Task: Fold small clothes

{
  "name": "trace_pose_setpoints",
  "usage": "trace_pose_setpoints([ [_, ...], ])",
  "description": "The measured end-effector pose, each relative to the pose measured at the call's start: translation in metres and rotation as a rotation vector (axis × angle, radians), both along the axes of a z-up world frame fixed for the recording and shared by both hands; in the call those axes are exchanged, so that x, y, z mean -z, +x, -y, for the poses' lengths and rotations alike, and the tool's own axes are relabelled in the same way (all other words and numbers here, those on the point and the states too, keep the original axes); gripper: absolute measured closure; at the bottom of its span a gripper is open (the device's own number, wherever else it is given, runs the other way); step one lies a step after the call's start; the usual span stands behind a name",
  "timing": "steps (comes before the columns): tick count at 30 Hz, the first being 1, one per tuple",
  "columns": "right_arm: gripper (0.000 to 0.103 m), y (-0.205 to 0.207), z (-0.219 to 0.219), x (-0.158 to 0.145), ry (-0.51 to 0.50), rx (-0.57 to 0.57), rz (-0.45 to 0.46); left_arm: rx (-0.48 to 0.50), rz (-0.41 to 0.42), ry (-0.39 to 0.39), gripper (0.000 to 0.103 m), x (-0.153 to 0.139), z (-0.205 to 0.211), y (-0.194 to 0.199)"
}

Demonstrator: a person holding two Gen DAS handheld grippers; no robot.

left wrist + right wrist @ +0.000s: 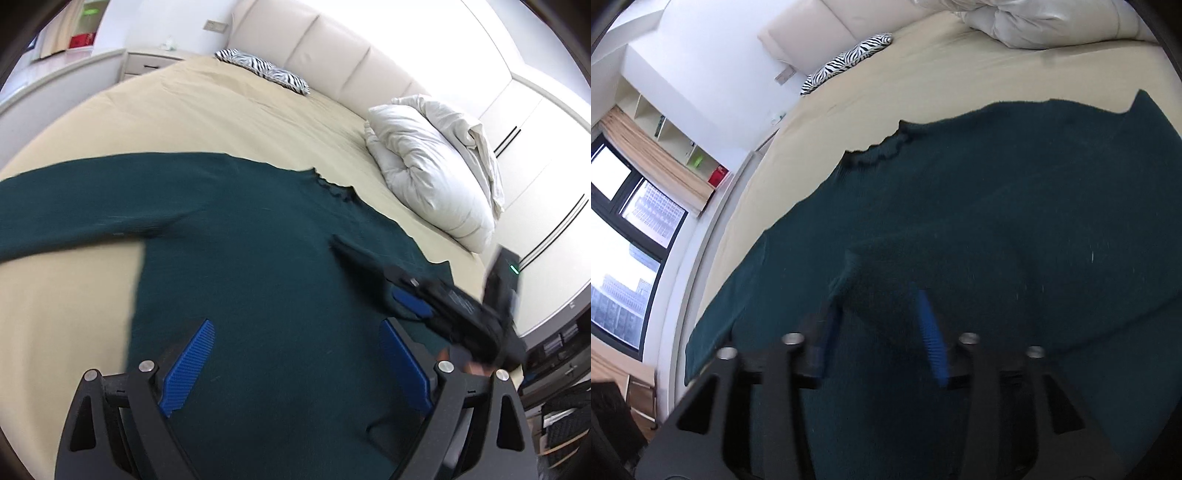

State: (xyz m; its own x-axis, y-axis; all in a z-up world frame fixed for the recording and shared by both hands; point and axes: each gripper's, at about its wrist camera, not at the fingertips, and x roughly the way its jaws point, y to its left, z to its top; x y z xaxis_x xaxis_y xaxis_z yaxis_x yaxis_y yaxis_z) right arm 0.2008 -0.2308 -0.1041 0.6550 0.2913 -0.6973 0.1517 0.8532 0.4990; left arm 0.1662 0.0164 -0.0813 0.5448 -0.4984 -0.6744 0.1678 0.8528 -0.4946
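sweater [258, 240] flat on bed [221, 110], frilled collar edge toward pillow [424, 166], bare sheet beyond, left gripper [295, 365] jaws spread wide, right gripper [882, 332] jaws parted, gripping nothing

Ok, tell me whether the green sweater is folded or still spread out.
Mostly spread: the green sweater lies flat on the bed, one sleeve stretched sideways.

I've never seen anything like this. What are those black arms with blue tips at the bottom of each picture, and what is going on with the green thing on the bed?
There is no robot here: a person holds a hand tool in each hand, each with two blue-padded fingers and its own camera looking along them. One picture comes from the left gripper, the other from the right gripper, which also shows blurred at the right of the left picture. A dark green sweater lies spread on the beige bed, near a white pillow and a zebra-striped cushion. Both pairs of fingers stand apart above the sweater; neither seems to hold anything.
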Motion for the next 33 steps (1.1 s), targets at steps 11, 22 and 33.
trace_pose_setpoints([
  [11,0.038,-0.122,0.085,0.018,0.179,0.161,0.07,0.153,-0.119,0.002,0.047,0.036,0.112,0.092],
  [22,0.038,-0.166,0.157,0.054,0.355,0.288,0.085,0.152,-0.086,0.067,0.094,0.037,0.129,0.117],
  [33,0.037,-0.1,0.161,0.053,0.485,0.314,0.037,0.02,-0.026,0.02,0.095,0.032,0.066,0.139],
])
